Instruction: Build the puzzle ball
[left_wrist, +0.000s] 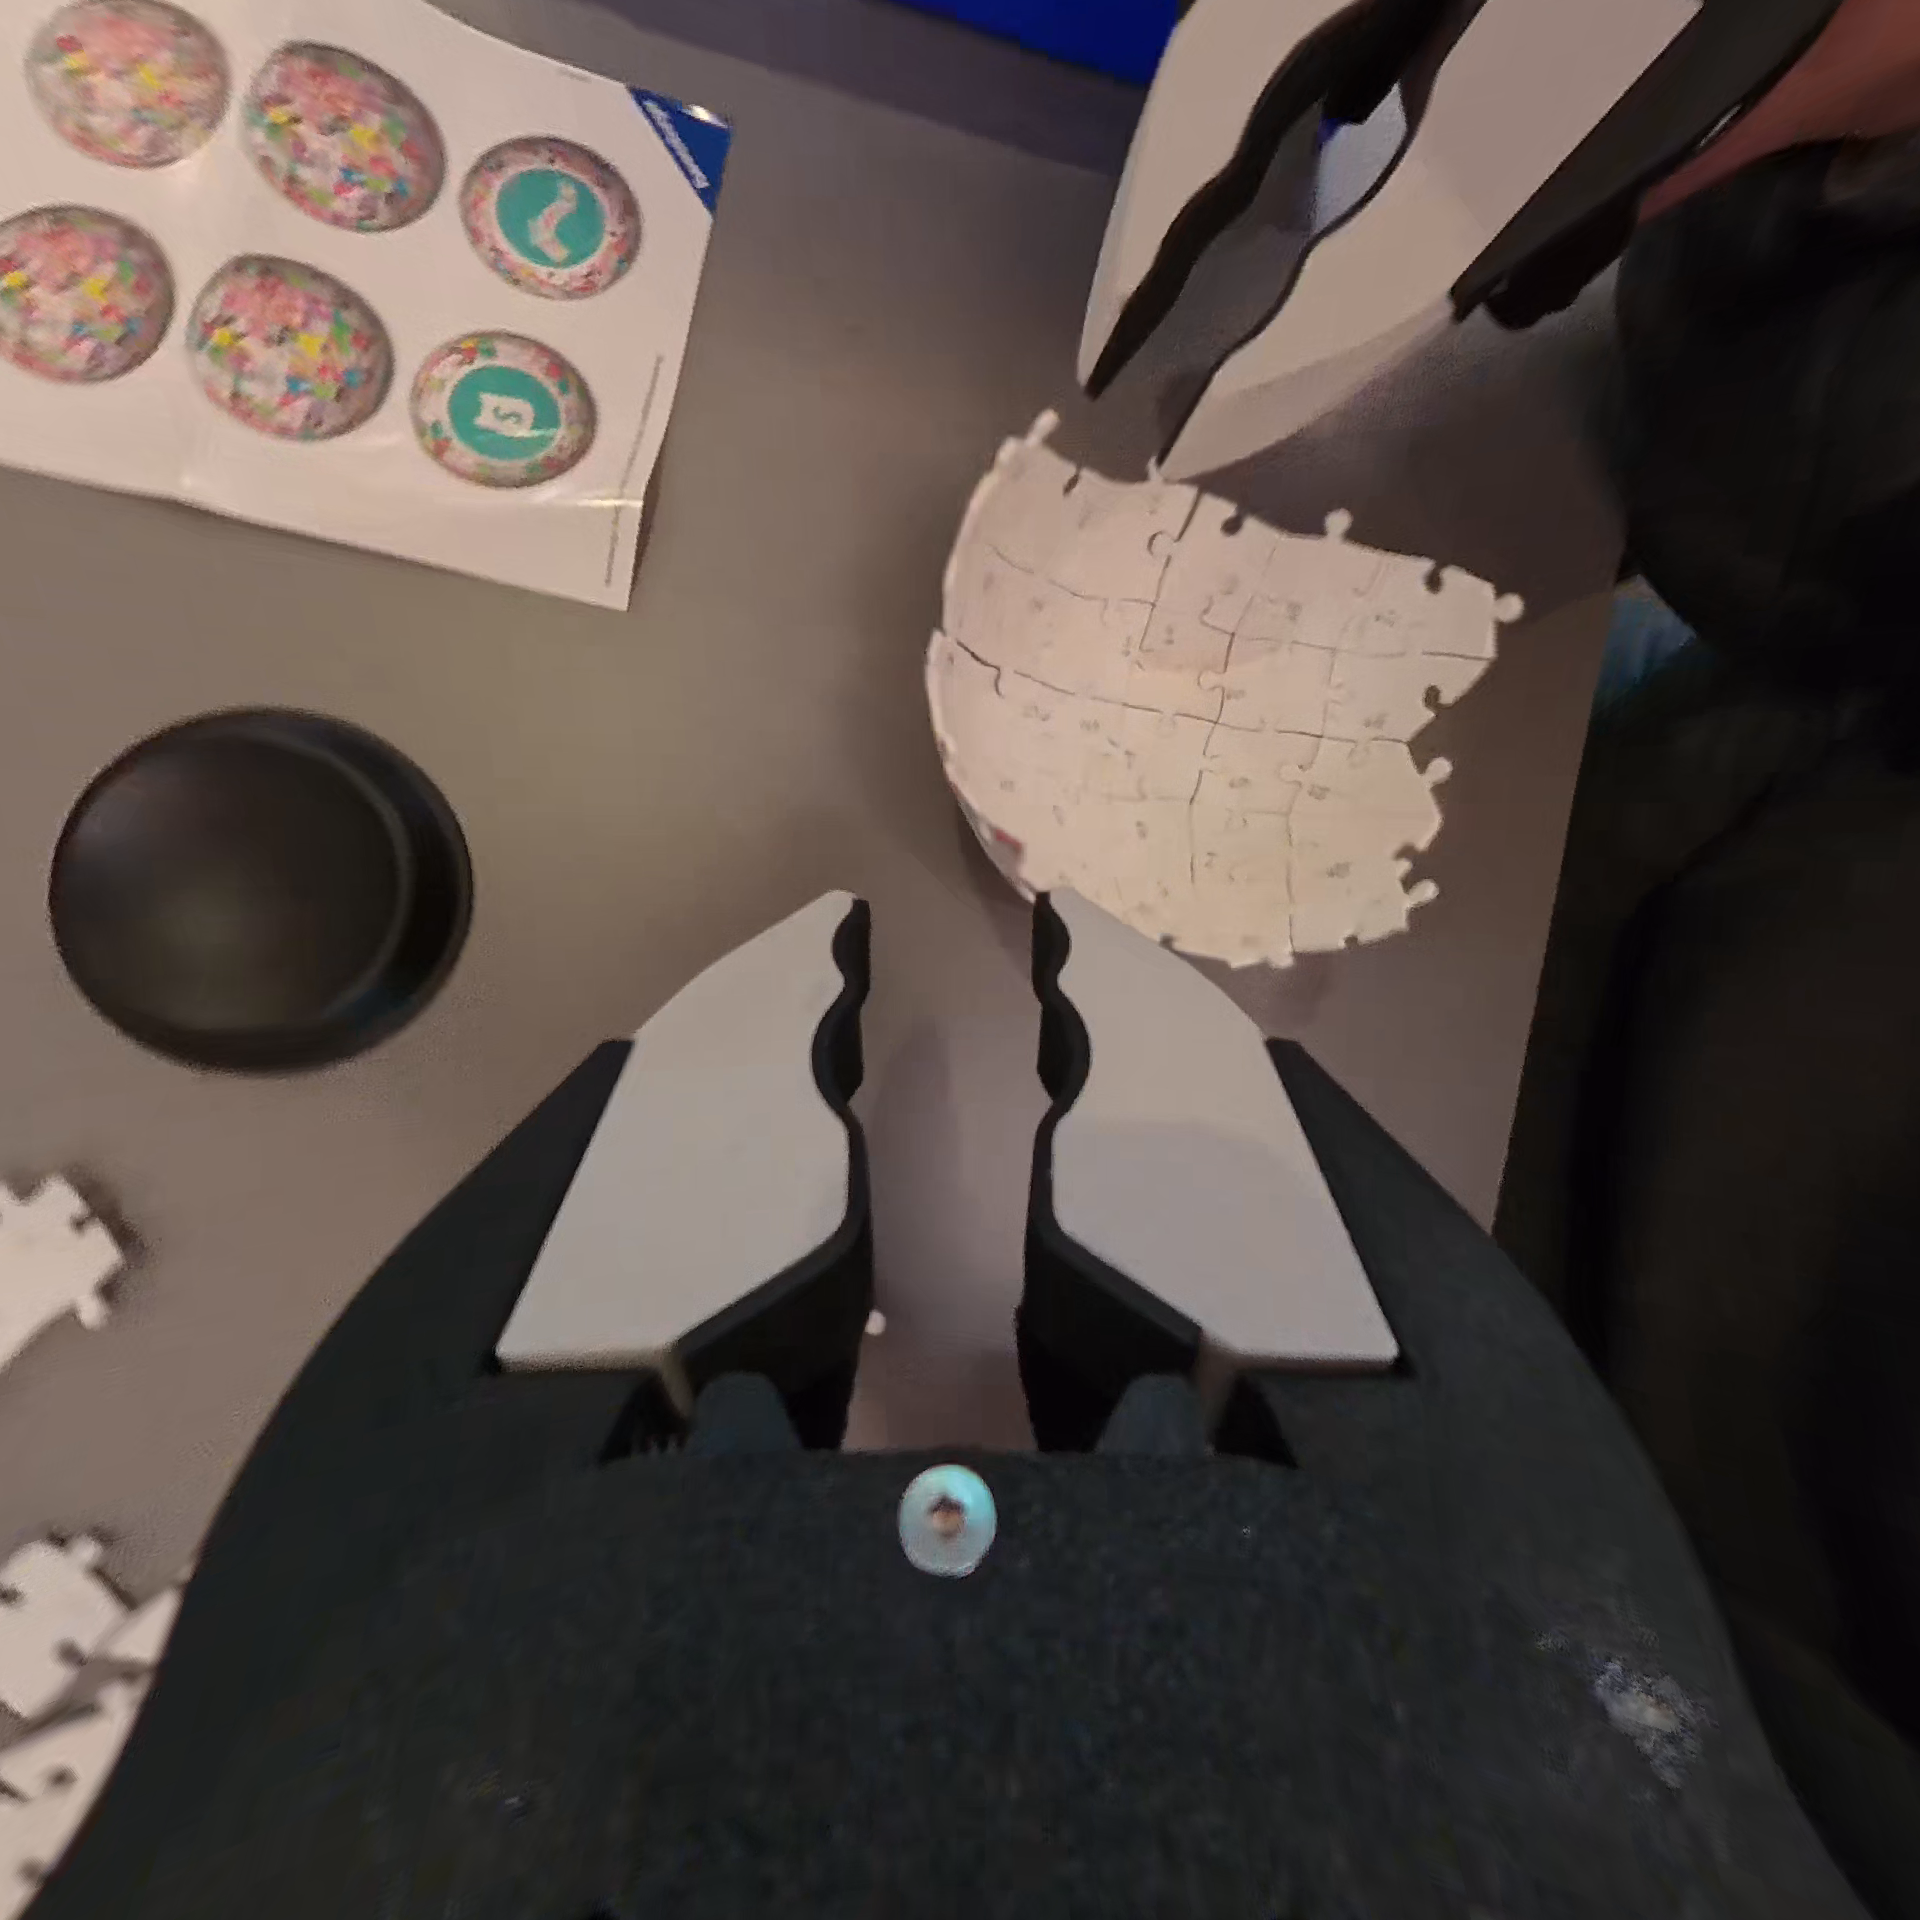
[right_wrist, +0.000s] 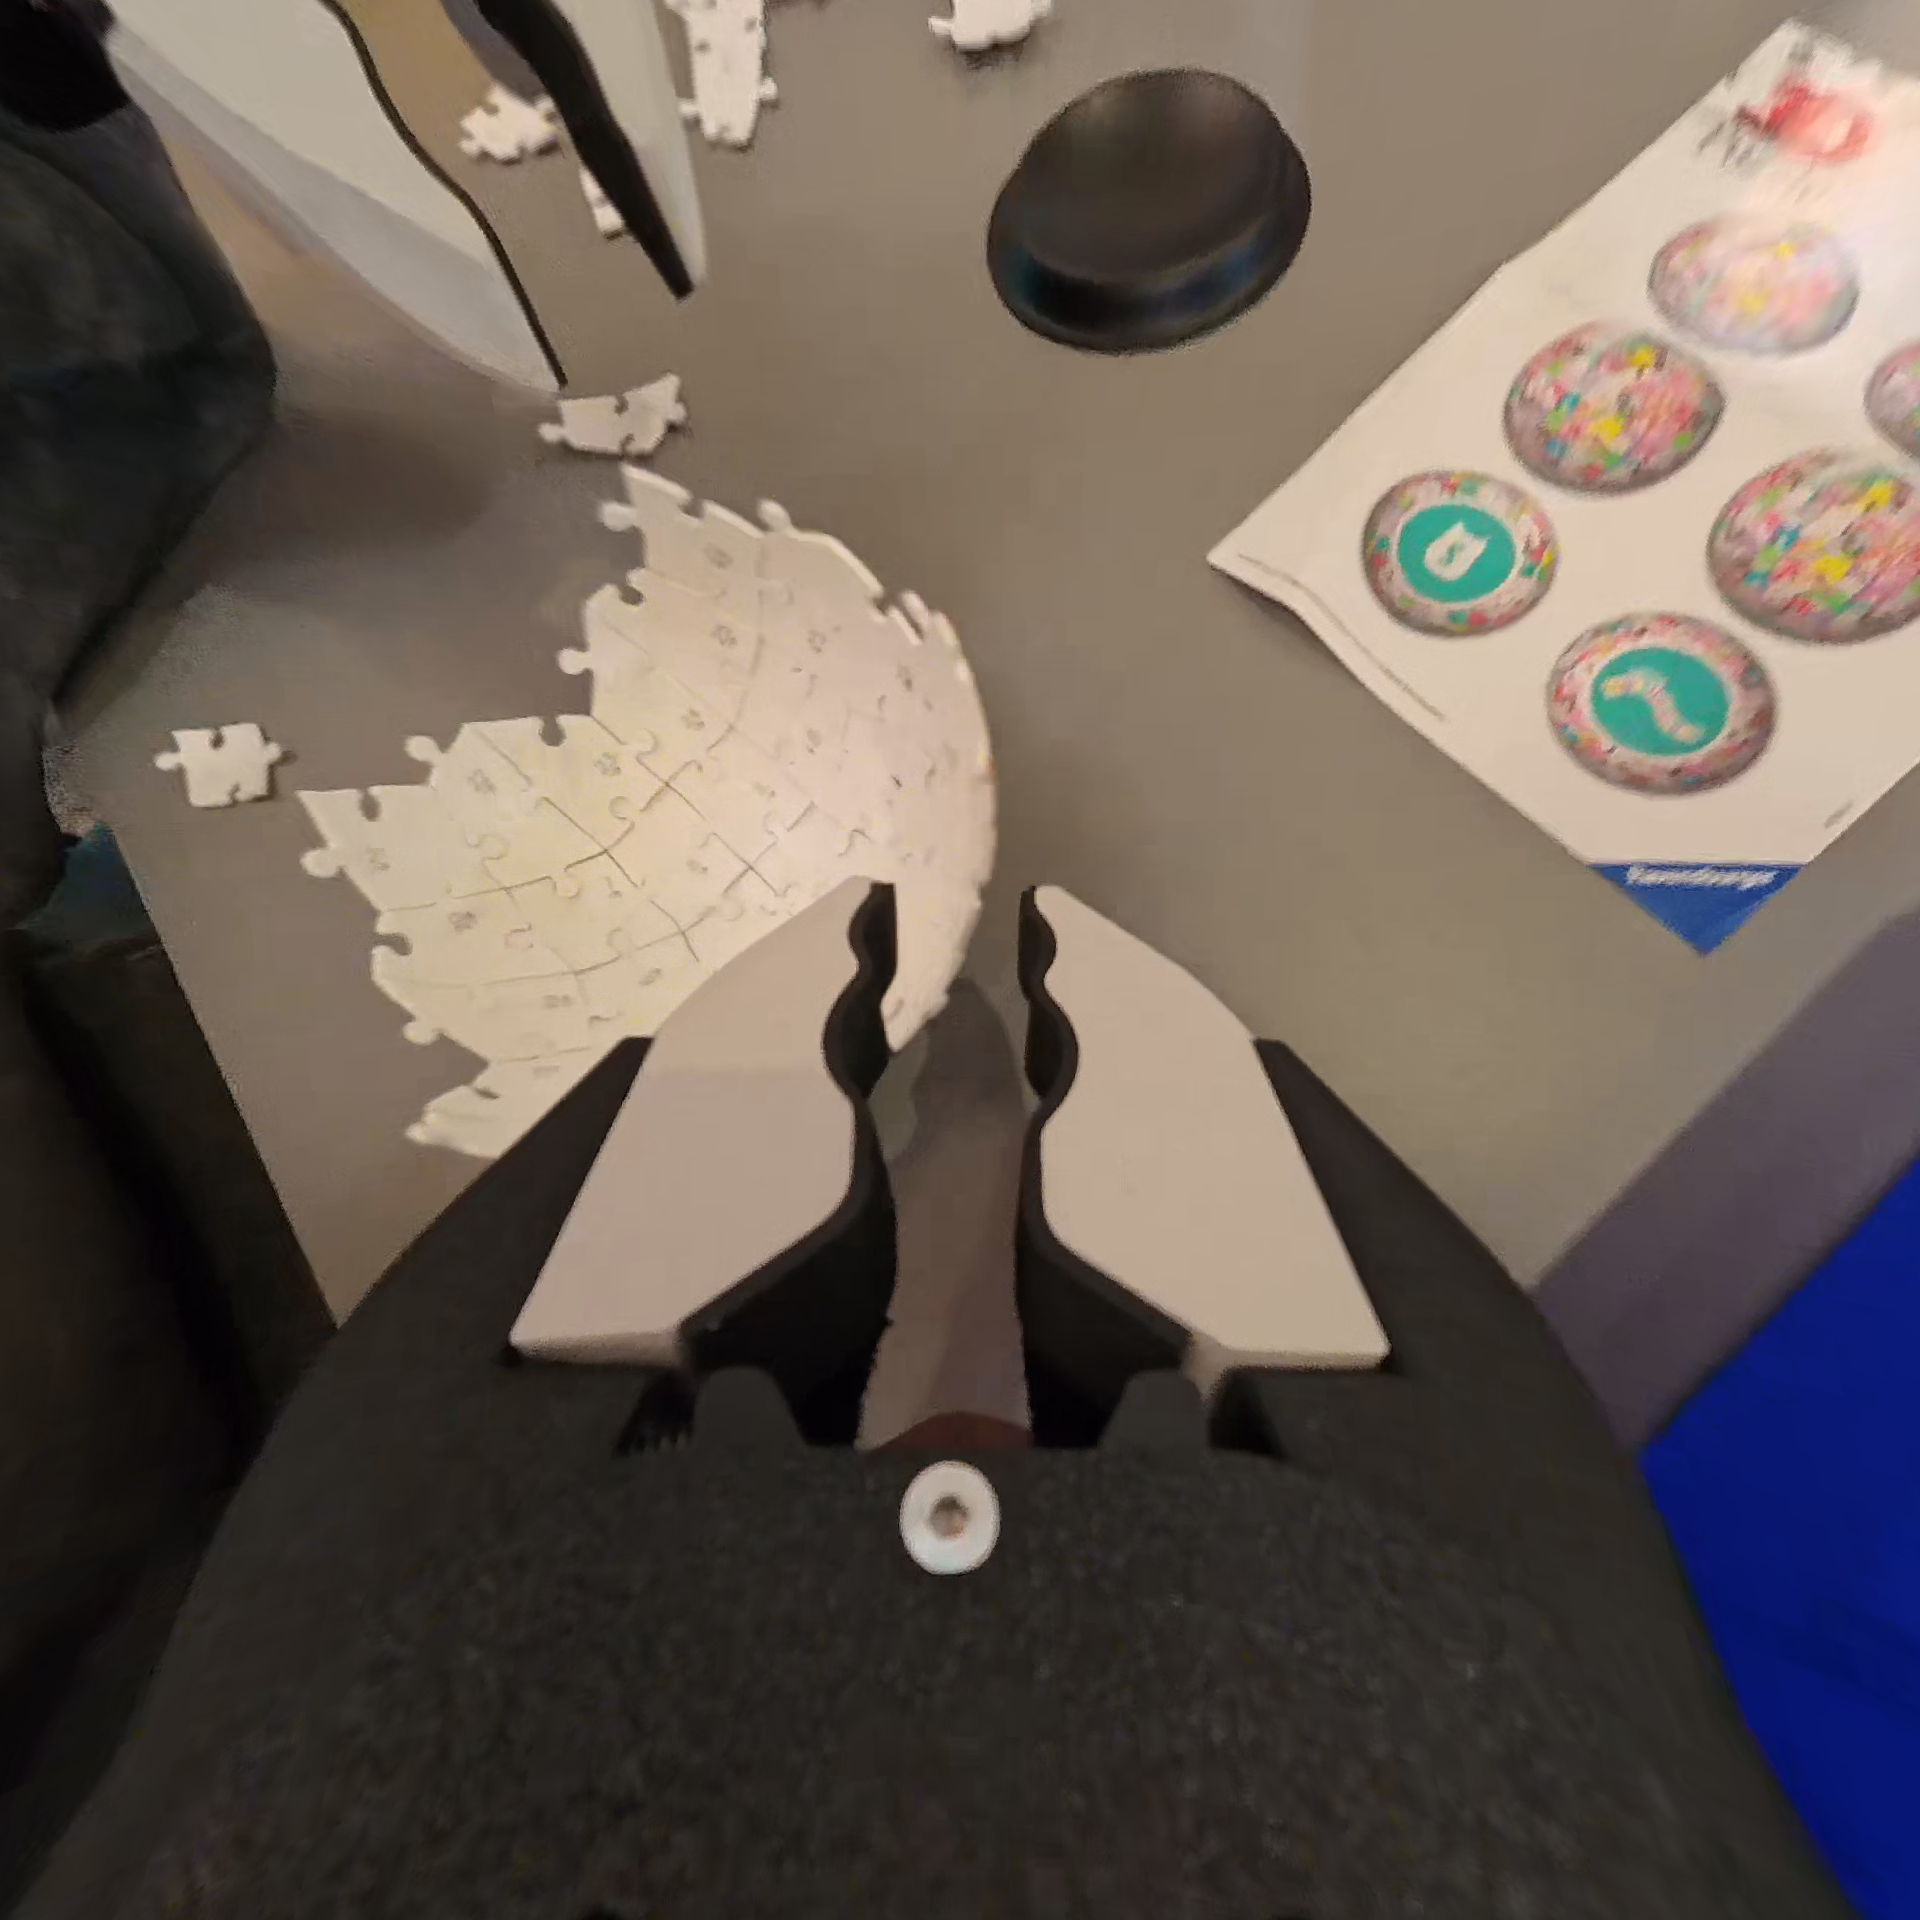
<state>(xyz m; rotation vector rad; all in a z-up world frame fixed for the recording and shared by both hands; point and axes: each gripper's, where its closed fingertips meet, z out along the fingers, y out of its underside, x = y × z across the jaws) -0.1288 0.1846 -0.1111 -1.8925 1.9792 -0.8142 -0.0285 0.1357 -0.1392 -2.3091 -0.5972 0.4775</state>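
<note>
Left of the shell (left_wrist: 1195, 717), on the grey table (left_wrist: 790, 644), sit the black stand (left_wrist: 260, 888) and the printed sheet (left_wrist: 343, 260). The shell, a part-built curved section, lies hollow side up, just ahead and right of the left gripper (left_wrist: 948, 914), whose jaws stand partly open and empty. The right gripper (right_wrist: 956, 904), likewise partly open and empty, has its left tip over the shell's rim; contact cannot be told. It looks the nearer. Only the right wrist view shows loose pieces (right_wrist: 613, 416) beyond the shell.
</note>
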